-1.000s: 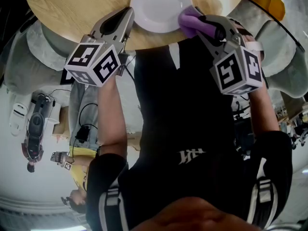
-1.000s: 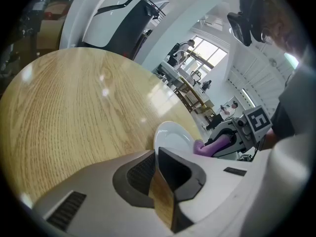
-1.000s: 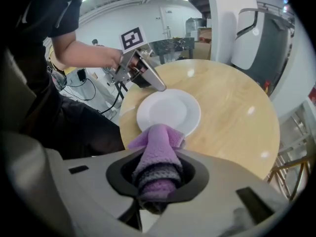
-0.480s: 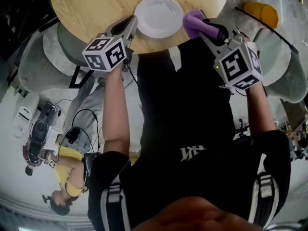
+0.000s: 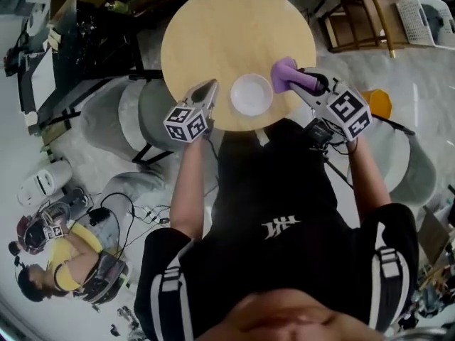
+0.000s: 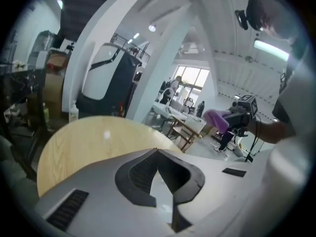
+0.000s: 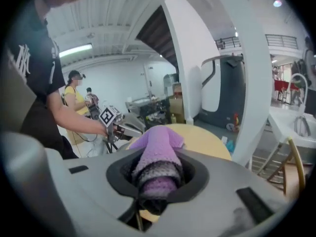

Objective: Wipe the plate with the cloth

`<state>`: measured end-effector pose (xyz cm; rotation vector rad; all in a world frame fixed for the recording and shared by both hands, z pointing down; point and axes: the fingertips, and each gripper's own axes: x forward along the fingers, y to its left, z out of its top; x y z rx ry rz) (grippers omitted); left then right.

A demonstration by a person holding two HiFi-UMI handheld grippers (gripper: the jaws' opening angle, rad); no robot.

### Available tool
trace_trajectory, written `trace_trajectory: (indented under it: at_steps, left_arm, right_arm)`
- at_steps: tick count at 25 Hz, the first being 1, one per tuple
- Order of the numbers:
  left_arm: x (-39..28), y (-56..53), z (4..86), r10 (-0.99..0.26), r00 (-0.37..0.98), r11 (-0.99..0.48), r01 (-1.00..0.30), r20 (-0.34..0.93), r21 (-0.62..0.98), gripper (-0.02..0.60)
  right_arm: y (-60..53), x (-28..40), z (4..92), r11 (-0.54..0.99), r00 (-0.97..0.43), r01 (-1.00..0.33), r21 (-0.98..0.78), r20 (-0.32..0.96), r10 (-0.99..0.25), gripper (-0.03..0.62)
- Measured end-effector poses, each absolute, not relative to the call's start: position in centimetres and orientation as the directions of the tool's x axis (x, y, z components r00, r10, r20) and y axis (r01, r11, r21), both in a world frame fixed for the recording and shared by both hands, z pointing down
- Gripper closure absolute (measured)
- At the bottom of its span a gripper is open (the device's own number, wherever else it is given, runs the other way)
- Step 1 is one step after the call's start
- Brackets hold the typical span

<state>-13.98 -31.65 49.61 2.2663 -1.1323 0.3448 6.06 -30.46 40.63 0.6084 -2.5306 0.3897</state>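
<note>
A white plate [image 5: 251, 94] lies near the front edge of the round wooden table [image 5: 227, 27]. My left gripper [image 5: 210, 86] hovers just left of the plate, apart from its rim. Its jaws have just closed and hold nothing; in the left gripper view [image 6: 158, 154] they meet at the tips. My right gripper [image 5: 302, 81] is shut on a purple cloth [image 5: 284, 72] right of the plate. The bunched cloth [image 7: 157, 142] pokes out past the right gripper [image 7: 157, 157]. From the left gripper view the cloth [image 6: 217, 118] hangs in the air at the right.
Grey chairs [image 5: 117, 116] stand left of the table, a wooden chair [image 5: 355, 20] and an orange object [image 5: 377, 101] to its right. A dark desk [image 5: 78, 41] is at the far left. A person in yellow [image 5: 53, 272] sits at the lower left.
Both grippers have lifted up and away from the plate. The cloth, at the plate's right rim a second ago, is now held clear of it. The head view now takes in the whole table.
</note>
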Motion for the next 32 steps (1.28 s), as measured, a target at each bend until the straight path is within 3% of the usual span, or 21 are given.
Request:
trace_trajectory:
  at_steps: [6, 11, 14, 21, 32]
  left_arm:
    - [-13.2, -30.9, 34.1, -0.743, 0.657, -0.596, -0.736, 0.125, 0.322, 0.569]
    - [-13.2, -28.8, 23.1, -0.713, 0.675, -0.694, -0.644, -0.188, 0.322, 0.569]
    - [-13.0, -27.2, 19.6, -0.683, 0.67, -0.73, -0.605, -0.291, 0.318, 0.569]
    - [-12.8, -23.8, 16.6, -0.61, 0.727, -0.792, -0.575, -0.314, 0.207, 0.569]
    - [-14.3, -12.6, 19.0, -0.456, 0.852, -0.889, -0.426, -0.258, 0.165, 0.569]
  right_arm:
    - [-30.0, 3.5, 29.5, 0.929, -0.964, -0.262, -0.26, 0.114, -0.24, 0.499]
    - [-29.4, 2.0, 22.4, 0.968, -0.977, -0.058, -0.246, -0.185, -0.106, 0.499]
    - [-28.7, 2.2, 19.8, 0.971, -0.954, 0.027, -0.24, -0.295, -0.047, 0.499]
    - [-25.1, 2.1, 17.5, 0.982, -0.964, 0.003, -0.191, -0.263, -0.048, 0.497]
    - [-13.8, -1.0, 18.7, 0.966, -0.963, -0.168, -0.198, -0.177, -0.204, 0.497]
